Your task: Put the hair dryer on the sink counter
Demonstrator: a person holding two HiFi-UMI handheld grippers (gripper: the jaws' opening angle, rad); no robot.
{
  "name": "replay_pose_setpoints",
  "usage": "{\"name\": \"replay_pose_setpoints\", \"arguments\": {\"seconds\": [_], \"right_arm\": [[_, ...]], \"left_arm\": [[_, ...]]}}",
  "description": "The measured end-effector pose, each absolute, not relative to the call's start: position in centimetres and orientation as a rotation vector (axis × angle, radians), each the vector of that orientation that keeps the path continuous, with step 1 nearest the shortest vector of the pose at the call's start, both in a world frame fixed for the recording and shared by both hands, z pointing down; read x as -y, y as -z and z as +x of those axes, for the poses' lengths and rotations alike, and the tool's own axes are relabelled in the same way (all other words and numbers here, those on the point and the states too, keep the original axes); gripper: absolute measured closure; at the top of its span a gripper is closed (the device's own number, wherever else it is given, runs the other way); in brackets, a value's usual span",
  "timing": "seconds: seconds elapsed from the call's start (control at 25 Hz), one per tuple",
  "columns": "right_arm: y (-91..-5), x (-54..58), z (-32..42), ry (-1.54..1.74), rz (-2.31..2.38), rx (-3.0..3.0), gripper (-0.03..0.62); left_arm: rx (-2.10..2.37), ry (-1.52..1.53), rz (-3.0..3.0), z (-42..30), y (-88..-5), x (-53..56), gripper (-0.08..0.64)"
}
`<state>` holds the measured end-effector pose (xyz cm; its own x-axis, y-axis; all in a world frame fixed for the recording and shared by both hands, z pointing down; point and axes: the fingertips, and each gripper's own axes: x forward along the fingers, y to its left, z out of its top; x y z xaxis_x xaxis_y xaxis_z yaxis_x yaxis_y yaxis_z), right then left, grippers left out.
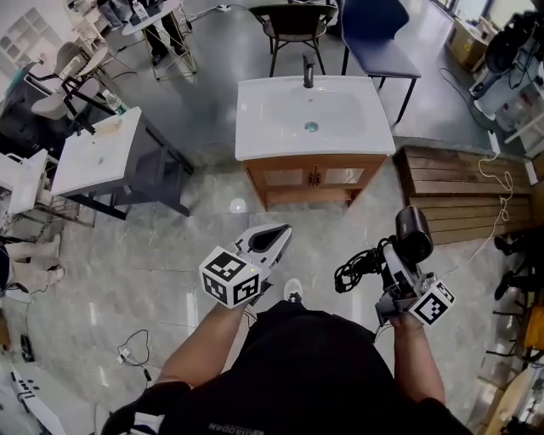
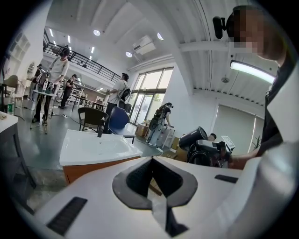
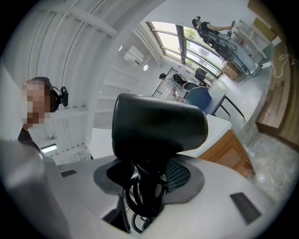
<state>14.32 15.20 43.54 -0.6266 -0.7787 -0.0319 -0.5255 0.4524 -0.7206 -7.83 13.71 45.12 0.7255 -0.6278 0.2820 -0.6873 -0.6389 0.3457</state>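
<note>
A black hair dryer (image 1: 414, 229) stands up out of my right gripper (image 1: 396, 255), whose jaws are shut on its handle; the coiled cord (image 1: 357, 268) hangs off to the left. In the right gripper view the dryer's barrel (image 3: 159, 128) fills the middle above the jaws (image 3: 149, 177). The white sink counter (image 1: 255, 140) on its wooden cabinet stands ahead, some way beyond both grippers, with a black tap at its back. My left gripper (image 1: 280, 236) holds nothing; its tips meet (image 2: 152, 161), and it points toward the counter (image 2: 93, 149).
A second white vanity (image 1: 98, 153) on a dark frame stands at the left. A low wooden platform (image 1: 459, 191) lies right of the sink cabinet. A brown chair (image 1: 293, 21) and a blue chair (image 1: 378, 38) stand behind the sink. Loose cable (image 1: 132, 348) lies on the floor.
</note>
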Motion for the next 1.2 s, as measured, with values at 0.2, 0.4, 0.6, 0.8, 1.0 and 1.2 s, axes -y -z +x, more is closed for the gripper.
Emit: {"name": "replay_pose_setpoints", "arguments": {"seconds": [0.2, 0.4, 0.6, 0.8, 1.0, 1.2], "right_arm": [[-43.6, -12.5, 12.0, 0.966, -1.102, -2.353, 0.416], [-42.9, -10.5, 10.2, 0.965, -1.121, -2.358, 0.416], [-42.6, -9.0, 8.7, 0.979, -1.098, -2.372, 0.416], [-43.7, -7.3, 9.1, 1.004, -1.132, -2.379, 0.416], [-44.0, -4.6, 8.5, 1.019, -1.063, -2.388, 0.416], [-43.9, -1.0, 8.6, 1.027, -1.015, -2.383, 0.416]], "left_arm": [[0.981, -0.192, 2.510, -9.6, -46.1, -10.8, 0.560], [0.963, -0.172, 2.511, -11.3, -45.8, -8.4, 0.560], [0.944, -0.176, 2.501, -12.1, -46.2, -7.2, 0.560], [0.958, -0.177, 2.484, -12.4, -46.8, -6.3, 0.560], [1.004, -0.194, 2.461, -12.9, -47.3, -4.6, 0.560], [1.042, -0.206, 2.455, -12.8, -46.9, -1.9, 0.560]]}}
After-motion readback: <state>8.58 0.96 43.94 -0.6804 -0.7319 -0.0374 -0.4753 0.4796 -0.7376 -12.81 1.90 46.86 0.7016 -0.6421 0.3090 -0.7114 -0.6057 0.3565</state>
